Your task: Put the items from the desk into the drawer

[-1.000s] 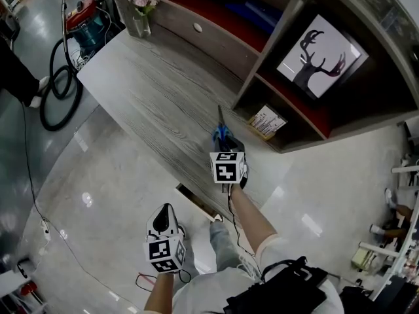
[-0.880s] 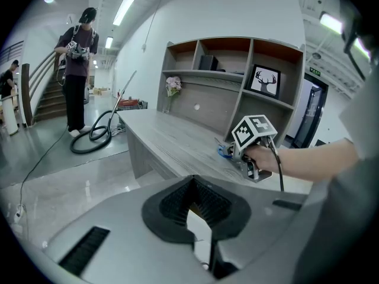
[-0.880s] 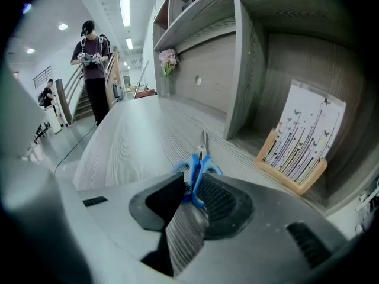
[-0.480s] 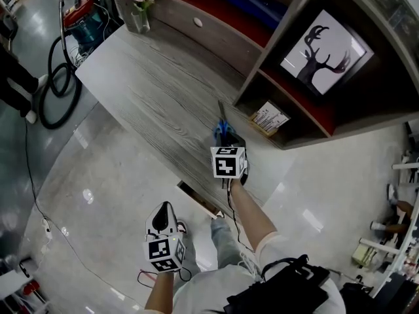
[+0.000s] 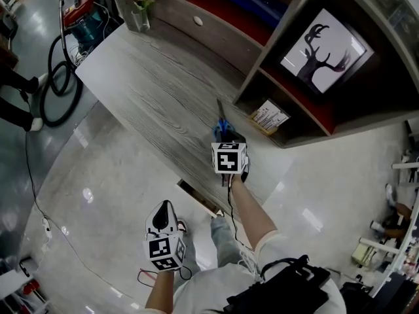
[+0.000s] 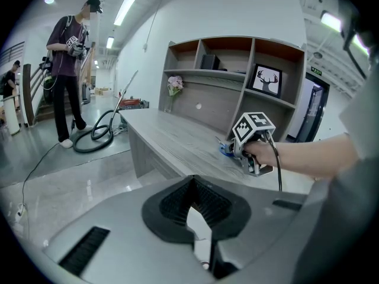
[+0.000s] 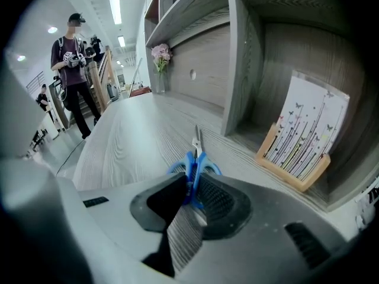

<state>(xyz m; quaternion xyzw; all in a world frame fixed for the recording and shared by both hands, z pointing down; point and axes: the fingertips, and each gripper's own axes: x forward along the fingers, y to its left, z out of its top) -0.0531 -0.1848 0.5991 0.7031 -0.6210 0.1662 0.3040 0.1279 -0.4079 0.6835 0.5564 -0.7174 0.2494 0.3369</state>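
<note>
Your right gripper (image 7: 190, 185) is down on the desk (image 5: 150, 84), its claw pinching the blue handles of the one pair of scissors (image 7: 193, 161). The scissors lie flat on the wood near the desk's right end, blades pointing away from you towards the shelf unit. Your left gripper (image 6: 198, 218) hangs low in front of you, off the desk, its two pads pressed together on nothing. One drawer (image 5: 196, 199) juts a little from under the desk's near edge, between your two grippers. At the far end of the desk stands one vase of flowers (image 5: 139, 8). The shelves hold one deer picture (image 5: 322, 44) and one printed card on a wooden stand (image 7: 302, 138).
</note>
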